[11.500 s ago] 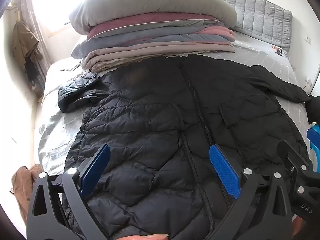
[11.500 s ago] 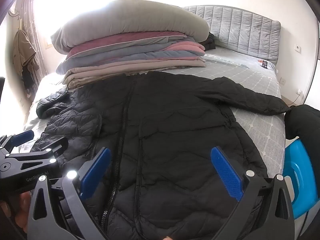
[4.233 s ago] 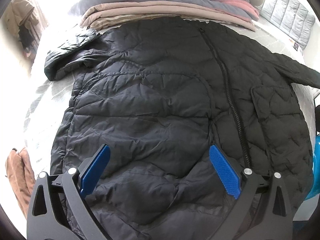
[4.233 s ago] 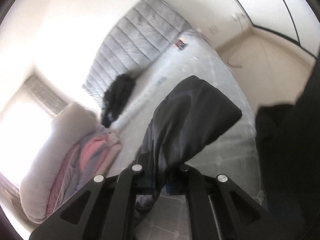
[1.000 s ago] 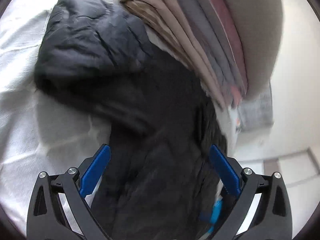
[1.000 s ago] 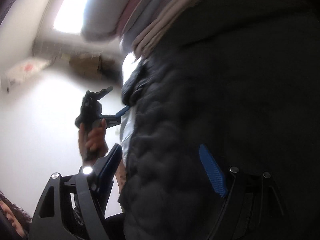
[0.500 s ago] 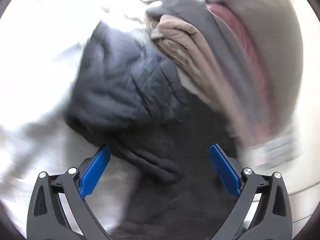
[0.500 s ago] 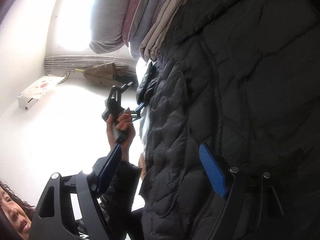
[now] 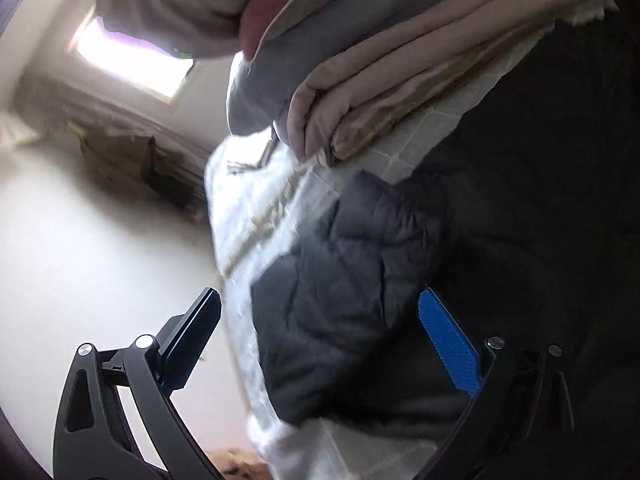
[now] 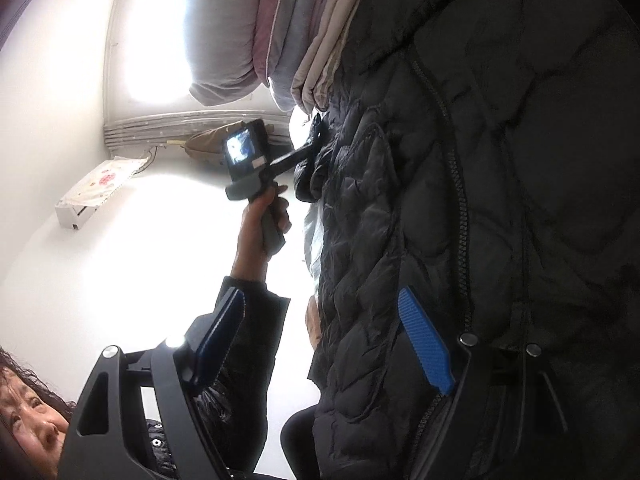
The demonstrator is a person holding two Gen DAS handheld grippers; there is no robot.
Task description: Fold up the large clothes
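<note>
Sleeve (image 9: 344, 292) of the black puffer coat (image 10: 500, 200) lies between my wide-apart left claw (image 9: 320, 336); my right claw (image 10: 320, 344) gapes too.

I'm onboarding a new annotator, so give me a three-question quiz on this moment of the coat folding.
1. True or false: the left gripper is clamped on the sleeve.
2. Multiple choice: what lies next to the coat on the bed? A) a stack of folded bedding B) a suitcase C) a laundry basket
3. Short answer: in the right wrist view, what does the hand hold?

Key:
1. False. Its fingers are spread, with the sleeve ahead between them.
2. A, the stack.
3. The left gripper's handle; that gripper points at the sleeve. The right gripper is open too.
</note>
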